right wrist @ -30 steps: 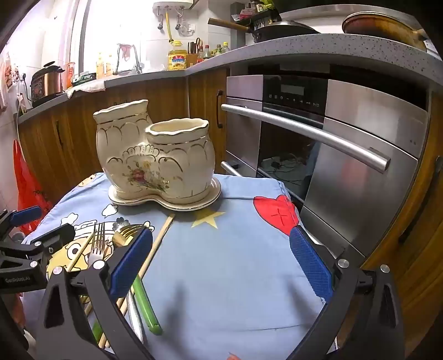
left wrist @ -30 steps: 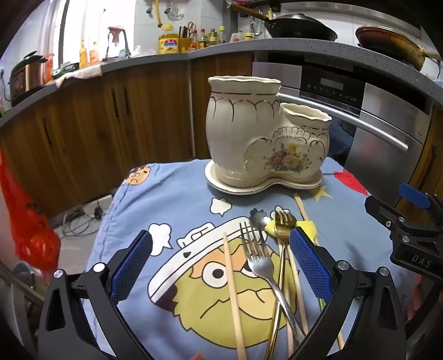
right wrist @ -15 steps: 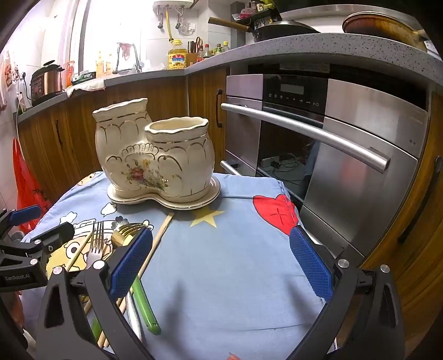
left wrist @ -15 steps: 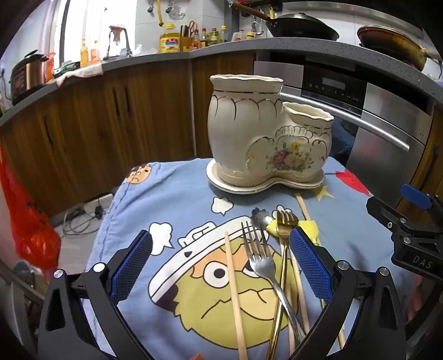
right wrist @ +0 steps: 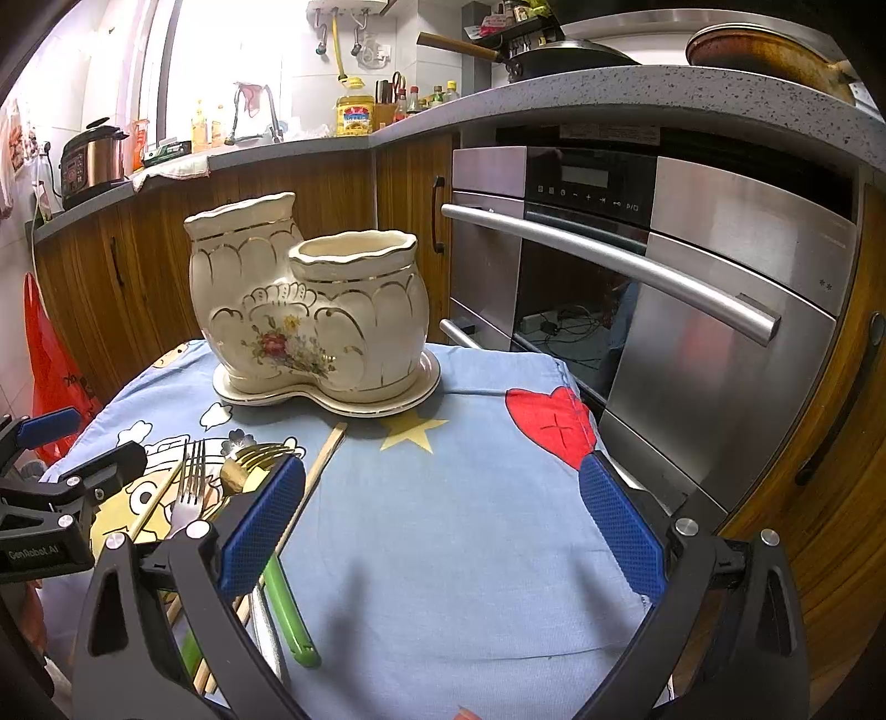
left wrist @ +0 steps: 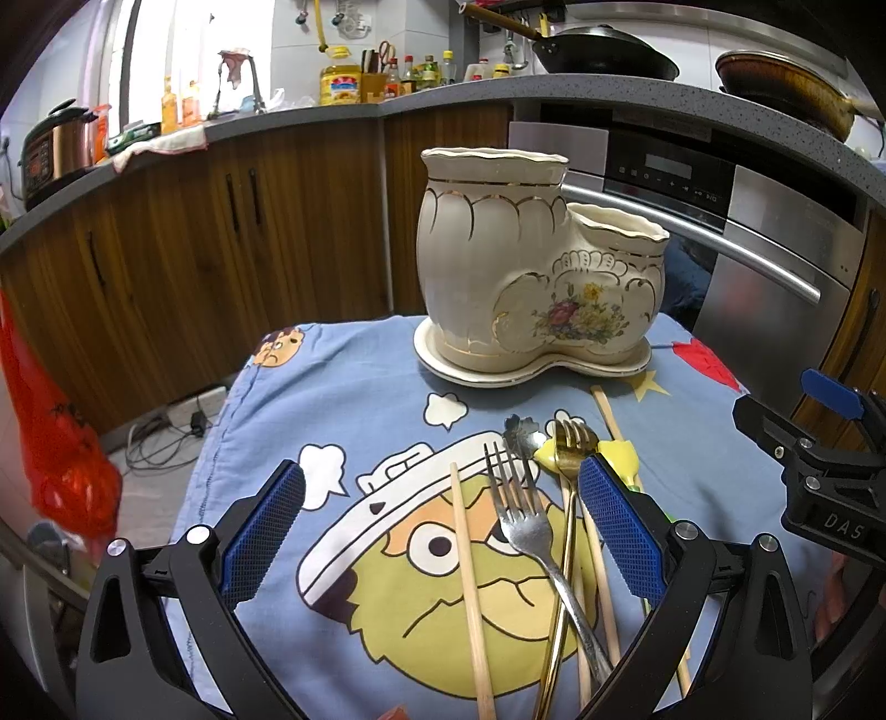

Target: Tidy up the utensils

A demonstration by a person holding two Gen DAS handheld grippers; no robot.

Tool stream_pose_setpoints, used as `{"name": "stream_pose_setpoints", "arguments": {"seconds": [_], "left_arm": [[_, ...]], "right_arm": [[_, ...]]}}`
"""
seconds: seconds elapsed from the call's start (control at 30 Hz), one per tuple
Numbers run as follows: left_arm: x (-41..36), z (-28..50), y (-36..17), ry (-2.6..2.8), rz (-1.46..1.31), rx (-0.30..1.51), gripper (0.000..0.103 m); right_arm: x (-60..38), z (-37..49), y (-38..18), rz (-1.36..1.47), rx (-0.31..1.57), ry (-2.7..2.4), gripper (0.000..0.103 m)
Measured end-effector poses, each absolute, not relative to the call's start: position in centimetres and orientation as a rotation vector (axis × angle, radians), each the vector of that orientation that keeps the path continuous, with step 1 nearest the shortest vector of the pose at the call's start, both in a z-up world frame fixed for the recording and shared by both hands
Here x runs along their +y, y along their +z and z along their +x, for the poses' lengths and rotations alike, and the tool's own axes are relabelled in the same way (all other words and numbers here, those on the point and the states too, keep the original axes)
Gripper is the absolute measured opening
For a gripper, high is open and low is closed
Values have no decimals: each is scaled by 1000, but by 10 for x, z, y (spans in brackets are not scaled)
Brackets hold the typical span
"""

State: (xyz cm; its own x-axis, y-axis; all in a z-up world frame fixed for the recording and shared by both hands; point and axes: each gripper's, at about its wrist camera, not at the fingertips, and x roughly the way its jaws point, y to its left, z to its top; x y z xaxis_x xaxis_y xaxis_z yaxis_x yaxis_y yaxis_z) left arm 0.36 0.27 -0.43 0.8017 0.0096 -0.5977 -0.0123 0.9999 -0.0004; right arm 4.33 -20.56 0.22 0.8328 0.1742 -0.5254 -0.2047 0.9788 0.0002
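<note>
Your left gripper [left wrist: 440, 531] is nearer — jaws apart, straddling the fork [left wrist: 529, 534], its handle running back toward you; right gripper [right wrist: 440, 531] gapes empty.

A grey speckled countertop [right wrist: 637, 94] curves round a kitchen above dark wood cabinets [left wrist: 183, 243]. Set under the countertop is a stainless-steel oven [right wrist: 637, 260] with a long bar handle. On the countertop above the oven rest a black wok [left wrist: 603, 52] and a brown pan [left wrist: 786, 88]; farther along it stand oil and sauce bottles [left wrist: 387, 77], a tap [right wrist: 255, 111] and a rice cooker [right wrist: 91, 160]. Daylight floods through a window [right wrist: 232, 61] behind the tap. A red plastic bag [left wrist: 50, 443] hangs below the countertop's far end, cables [left wrist: 166, 437] lying on the pale floor beside it.
</note>
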Motion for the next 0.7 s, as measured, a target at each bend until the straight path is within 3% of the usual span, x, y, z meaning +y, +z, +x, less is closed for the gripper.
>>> {"name": "stream_pose_setpoints", "arguments": {"seconds": [0.7], "left_arm": [[3, 4, -4, 12, -3, 642, 98]], "right_arm": [[-204, 43, 2, -60, 553, 200, 98]]}}
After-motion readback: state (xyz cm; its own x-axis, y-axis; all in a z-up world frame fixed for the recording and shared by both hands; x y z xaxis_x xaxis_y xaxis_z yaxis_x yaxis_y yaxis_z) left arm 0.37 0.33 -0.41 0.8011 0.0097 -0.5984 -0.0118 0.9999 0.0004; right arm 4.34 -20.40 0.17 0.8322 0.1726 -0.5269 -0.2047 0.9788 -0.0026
